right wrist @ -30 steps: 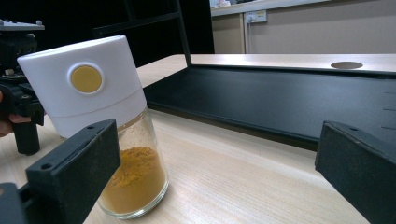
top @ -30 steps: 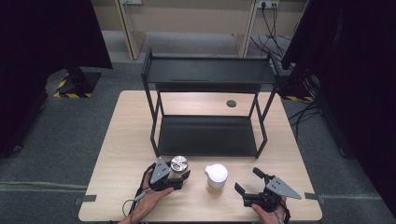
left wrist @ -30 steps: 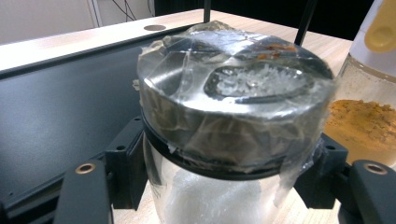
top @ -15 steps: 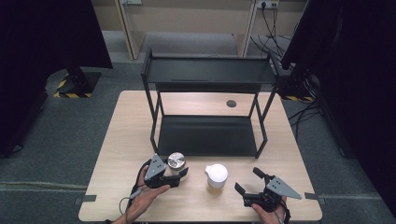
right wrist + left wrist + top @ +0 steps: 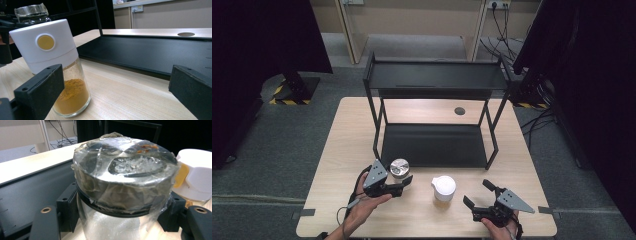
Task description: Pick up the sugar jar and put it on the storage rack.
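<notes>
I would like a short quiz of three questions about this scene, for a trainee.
1. True or false: the left gripper is shut on the foil-topped glass jar.
2. What colour is the powder in the white-capped shaker? A) yellow-orange B) green C) black
3. In the high view, where does the white-capped shaker stand relative to the right gripper?

Key:
1. True; in the left gripper view the jaws press on both sides of the jar's glass.
2. A.
3. To its left, apart from the open jaws, on the wooden table in front of the black rack.
</notes>
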A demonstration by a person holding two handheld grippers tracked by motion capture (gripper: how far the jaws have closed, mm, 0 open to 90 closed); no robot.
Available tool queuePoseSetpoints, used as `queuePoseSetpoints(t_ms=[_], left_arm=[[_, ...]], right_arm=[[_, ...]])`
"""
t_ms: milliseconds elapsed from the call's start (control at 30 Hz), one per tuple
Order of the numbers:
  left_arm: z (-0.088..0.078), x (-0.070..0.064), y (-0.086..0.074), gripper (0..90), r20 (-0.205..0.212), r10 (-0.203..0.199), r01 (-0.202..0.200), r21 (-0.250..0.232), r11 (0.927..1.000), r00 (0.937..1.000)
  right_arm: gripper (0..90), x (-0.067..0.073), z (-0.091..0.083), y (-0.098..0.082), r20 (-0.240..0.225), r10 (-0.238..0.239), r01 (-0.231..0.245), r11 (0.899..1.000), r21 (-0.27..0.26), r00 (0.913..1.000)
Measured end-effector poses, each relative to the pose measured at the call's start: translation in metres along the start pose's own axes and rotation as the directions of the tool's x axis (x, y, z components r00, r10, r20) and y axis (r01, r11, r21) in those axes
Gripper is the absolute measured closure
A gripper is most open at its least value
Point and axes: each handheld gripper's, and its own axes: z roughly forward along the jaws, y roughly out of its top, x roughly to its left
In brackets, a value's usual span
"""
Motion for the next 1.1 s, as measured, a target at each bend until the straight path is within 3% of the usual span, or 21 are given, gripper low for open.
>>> queuePoseSetpoints(t_ms=[200,333,433,1100], left_arm=[[-0.003,0.002,0.010,31.2,0.005,-0.004,0.004,-0.006,1.0000,1.0000],[-0.006,0.010,0.019,31.2,0.037,-0.028,0.029,-0.019,0.9994,0.9989],[-0.008,0.010,0.026,31.2,0.029,-0.007,0.007,-0.017,0.9998,0.9996],[-0.012,0.026,0.103,31.2,0.016,0.015,-0.014,-0.053,0.9985,0.9998]], right_arm=[[0.4,0.000,0.000,0.000,0.001,0.004,-0.004,1.000,-0.001,1.0000],[0.4,0.000,0.000,0.000,0.000,0.006,-0.006,1.000,-0.001,1.0000],[0.4,-0.001,0.000,0.000,-0.001,0.007,-0.007,1.000,-0.001,1.0000],[0.4,-0.001,0.001,-0.001,-0.003,0.010,-0.010,1.000,-0.001,0.9999]])
